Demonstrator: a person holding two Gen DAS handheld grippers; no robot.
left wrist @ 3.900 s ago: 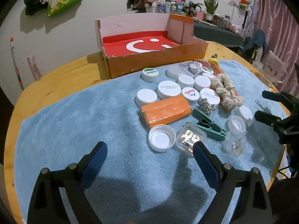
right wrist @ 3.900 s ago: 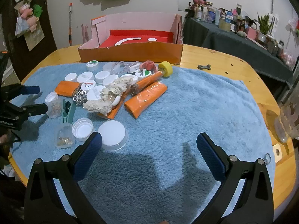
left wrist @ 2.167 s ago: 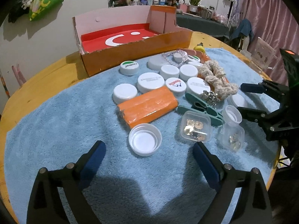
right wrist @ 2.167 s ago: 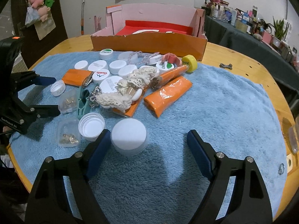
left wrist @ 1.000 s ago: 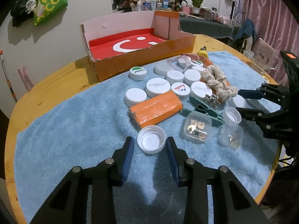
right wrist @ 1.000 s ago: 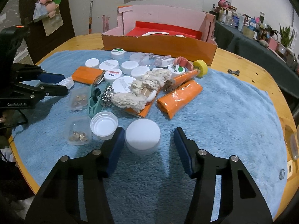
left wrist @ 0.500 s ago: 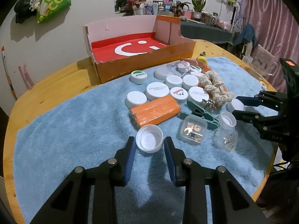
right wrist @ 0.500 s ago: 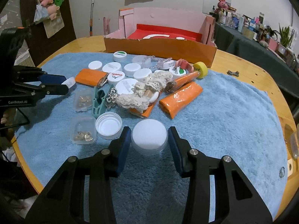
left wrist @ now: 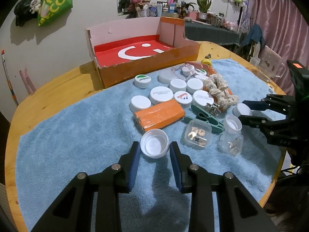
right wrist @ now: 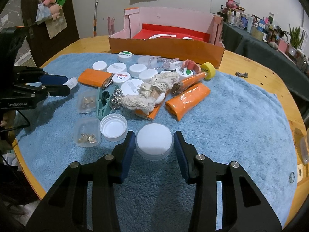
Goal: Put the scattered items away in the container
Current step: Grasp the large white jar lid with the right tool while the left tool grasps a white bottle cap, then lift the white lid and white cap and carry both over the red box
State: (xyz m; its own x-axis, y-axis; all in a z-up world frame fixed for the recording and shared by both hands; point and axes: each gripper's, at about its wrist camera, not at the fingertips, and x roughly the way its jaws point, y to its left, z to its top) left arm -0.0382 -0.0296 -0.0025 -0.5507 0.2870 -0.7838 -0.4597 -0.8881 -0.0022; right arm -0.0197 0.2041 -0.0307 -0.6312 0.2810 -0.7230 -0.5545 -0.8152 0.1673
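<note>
Blue plush towel (left wrist: 77, 135) is covering a round wooden table (left wrist: 48, 94), with scattered caps, orange packets and small clear boxes lying on it. At the far edge an orange cardboard box (left wrist: 146, 71) with a red floor is standing open against a white wall; cluttered shelves and a pink curtain are filling the background. The left gripper (left wrist: 154, 150) is clamping an upturned white cap (left wrist: 154, 146) between its blue pads. The right gripper (right wrist: 154, 145), its jaws having just been closing, is gripping a white-lidded jar (right wrist: 154, 141) near the towel's front.
</note>
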